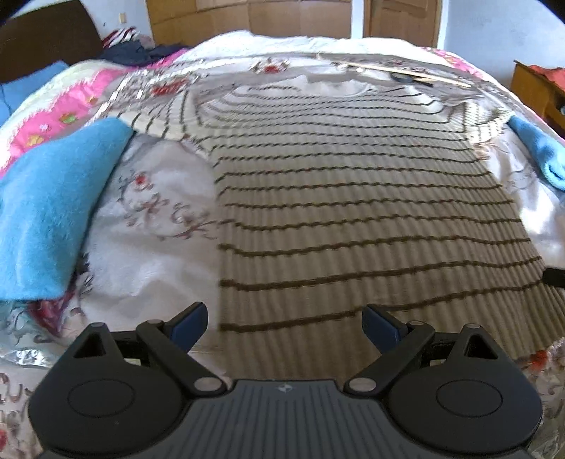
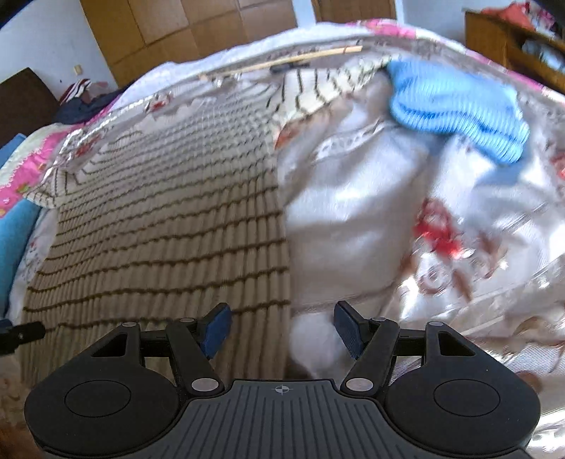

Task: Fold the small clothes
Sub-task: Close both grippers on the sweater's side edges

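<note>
Right now a tan striped sweater (image 1: 353, 197) lies spread flat on the bed, on a white bedspread (image 1: 152, 219) with a red and grey flower pattern, its neck at the far end and its hem nearest both grippers. The left gripper (image 1: 284, 326) hangs low over the hem's left corner, its blue-padded fingers (image 1: 189, 326) spread wide and grasping nothing; the sweater's left edge runs between them. The right gripper (image 2: 282, 330) sits over the hem's right corner, fingers (image 2: 348, 330) likewise parted and empty, with the sweater's right edge between them. Both views are blurred. A fuzzy blue cloth (image 1: 49, 212) lies on the bedspread to the sweater's left, touching its left sleeve. A lighter blue knitted piece (image 2: 455, 109) sits by the right sleeve. Beyond the neck a thin wooden stick (image 2: 282, 60) lies across the bed. Wooden wardrobe doors (image 2: 183, 31) stand behind
</note>
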### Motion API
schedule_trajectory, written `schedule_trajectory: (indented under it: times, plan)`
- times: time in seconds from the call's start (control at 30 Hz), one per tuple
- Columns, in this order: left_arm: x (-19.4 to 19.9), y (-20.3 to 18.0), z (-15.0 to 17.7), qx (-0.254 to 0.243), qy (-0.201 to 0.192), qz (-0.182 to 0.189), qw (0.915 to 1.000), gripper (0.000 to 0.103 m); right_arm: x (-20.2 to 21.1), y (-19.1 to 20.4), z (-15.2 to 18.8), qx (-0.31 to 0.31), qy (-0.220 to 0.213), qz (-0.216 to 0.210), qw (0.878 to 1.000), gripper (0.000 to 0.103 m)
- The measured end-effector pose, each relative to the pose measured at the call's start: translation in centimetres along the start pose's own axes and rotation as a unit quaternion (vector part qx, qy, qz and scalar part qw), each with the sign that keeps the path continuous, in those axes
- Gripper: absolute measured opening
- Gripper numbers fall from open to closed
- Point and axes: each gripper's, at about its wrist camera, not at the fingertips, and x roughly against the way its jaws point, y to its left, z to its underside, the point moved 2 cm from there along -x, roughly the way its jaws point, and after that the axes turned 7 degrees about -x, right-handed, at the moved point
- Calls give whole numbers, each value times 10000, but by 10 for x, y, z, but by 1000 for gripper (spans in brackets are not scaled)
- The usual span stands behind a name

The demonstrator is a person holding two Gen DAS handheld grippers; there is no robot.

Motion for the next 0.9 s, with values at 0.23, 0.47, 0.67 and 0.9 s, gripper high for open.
schedule_trajectory:
  times: [0.23,0.47,0.67,0.9]
  plan:
    - [-17,19,0,70,588,-61,9982,95,-3,15,3,431,509,-408,9969,40]
    - [-30,17,3,76,1007,74,9949,72,-3,2,-2,57,842,-725,9938,9]
    - [-22,26,9,433,1123,716,9902,27,11,0,1,195,932,-830,9920,6]
    - [-15,39,15,852,1230,1296,9802,19,29,-7,-4,373,1151,-774,9896,6]
